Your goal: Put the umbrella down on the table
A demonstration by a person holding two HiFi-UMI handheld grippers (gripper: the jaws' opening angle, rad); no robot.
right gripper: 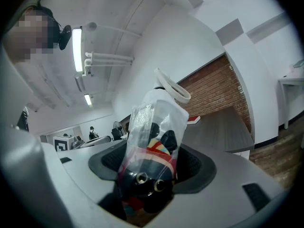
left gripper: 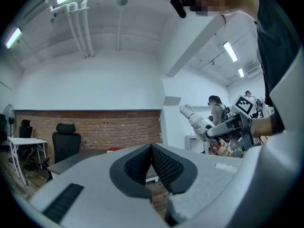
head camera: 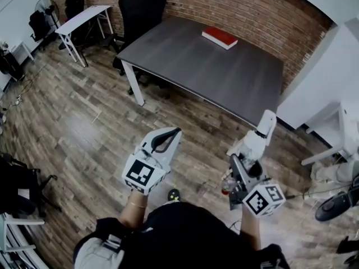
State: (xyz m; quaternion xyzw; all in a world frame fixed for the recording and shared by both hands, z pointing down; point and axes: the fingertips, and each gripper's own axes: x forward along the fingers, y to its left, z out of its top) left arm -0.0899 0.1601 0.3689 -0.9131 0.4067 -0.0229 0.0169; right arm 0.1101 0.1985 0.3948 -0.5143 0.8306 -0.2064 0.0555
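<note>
**Umbrella in hand, table not yet reached**

My right gripper [right gripper: 151, 167] is clamped on a folded, dark and colour-striped umbrella [right gripper: 153, 141] bagged in clear plastic, its white handle [right gripper: 174, 88] poking out past my pads. My left gripper [left gripper: 152, 148] has its jaws pressed together on nothing (it has no part in this for now) and hangs beside the right one.

In the head view I hold both over the brown plank floor [head camera: 84, 122], short of the dark grey rectangular table [head camera: 213, 72]. The umbrella [head camera: 253, 145] points toward the near edge but is not over the top.

So I judge this the carrying step. The next move calls for bringing the right gripper [head camera: 240, 170] forward over the bare tabletop, lowering until the umbrella rests flat, then parting the jaws. The flat red book [head camera: 219, 37] lies at the far side, well apart from where I would land.
</note>
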